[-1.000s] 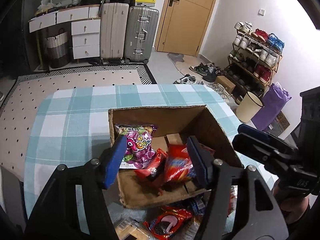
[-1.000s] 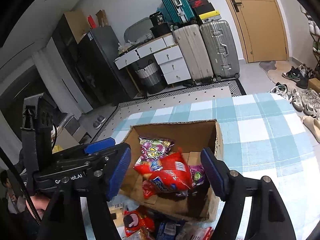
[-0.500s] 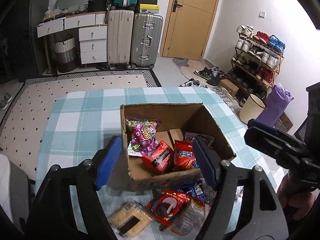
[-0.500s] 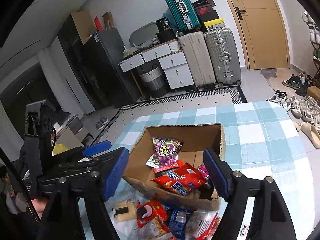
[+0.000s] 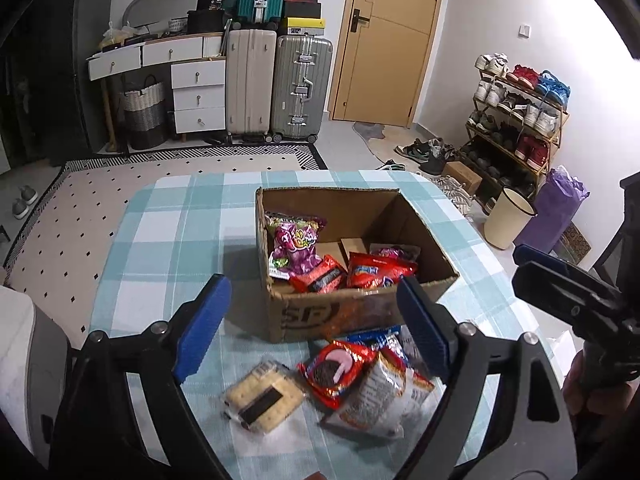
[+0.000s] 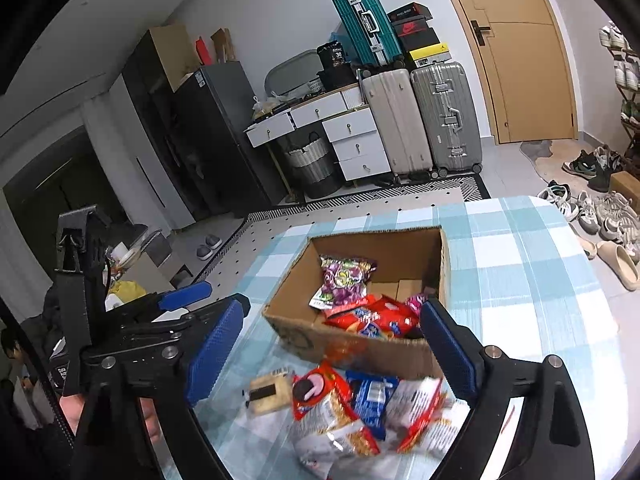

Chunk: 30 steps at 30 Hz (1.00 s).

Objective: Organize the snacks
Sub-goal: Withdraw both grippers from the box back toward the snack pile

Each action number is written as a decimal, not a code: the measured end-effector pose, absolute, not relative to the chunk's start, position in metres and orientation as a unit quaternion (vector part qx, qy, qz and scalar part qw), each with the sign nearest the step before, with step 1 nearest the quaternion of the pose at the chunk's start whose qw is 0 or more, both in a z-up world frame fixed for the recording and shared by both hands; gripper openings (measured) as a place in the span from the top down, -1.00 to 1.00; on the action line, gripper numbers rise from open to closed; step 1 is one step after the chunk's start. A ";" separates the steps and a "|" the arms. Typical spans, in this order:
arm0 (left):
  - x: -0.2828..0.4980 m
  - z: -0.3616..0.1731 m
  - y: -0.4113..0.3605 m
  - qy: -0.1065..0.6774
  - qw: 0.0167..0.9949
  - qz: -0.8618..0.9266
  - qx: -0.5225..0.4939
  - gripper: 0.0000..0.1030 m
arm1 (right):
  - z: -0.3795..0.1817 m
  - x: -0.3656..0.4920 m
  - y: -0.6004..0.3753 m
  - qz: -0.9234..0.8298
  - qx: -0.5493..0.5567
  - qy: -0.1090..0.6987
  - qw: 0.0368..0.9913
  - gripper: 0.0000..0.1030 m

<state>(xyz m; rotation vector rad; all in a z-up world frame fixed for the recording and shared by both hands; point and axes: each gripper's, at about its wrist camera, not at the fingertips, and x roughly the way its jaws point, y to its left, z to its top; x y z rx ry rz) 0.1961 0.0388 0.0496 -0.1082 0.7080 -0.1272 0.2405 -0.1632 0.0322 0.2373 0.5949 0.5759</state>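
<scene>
opening empty, left gripper (image 5: 314,326) and right gripper (image 6: 332,350) frame glossy red, purple snacks (image 5: 340,272).

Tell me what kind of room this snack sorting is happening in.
Most likely a lived-in home, in a room by the entrance door: a loaded shoe rack stands against the wall, suitcases are parked beside white drawers, and the box sits on a checked tablecloth.

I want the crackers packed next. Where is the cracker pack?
In the left wrist view the cracker pack lies on the tablecloth in front of the box, left of the red cookie pack.
</scene>
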 end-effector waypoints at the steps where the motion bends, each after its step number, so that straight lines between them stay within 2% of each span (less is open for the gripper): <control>1: 0.191 0.049 0.039 0.346 0.935 -0.060 -0.053 -0.68 | 0.031 0.234 -0.164 0.278 0.114 0.288 0.909 -0.79; 6: 0.166 0.040 0.039 0.353 0.933 -0.051 -0.056 -0.80 | 0.026 0.215 -0.163 0.277 0.109 0.290 0.910 -0.80; 9: 0.154 0.033 0.041 0.358 0.931 -0.047 -0.058 -0.95 | 0.019 0.206 -0.163 0.277 0.110 0.294 0.908 -0.80; 30: 0.108 -0.036 0.061 0.386 0.918 -0.028 -0.085 -0.97 | -0.068 0.170 -0.149 0.283 0.140 0.363 0.877 -0.80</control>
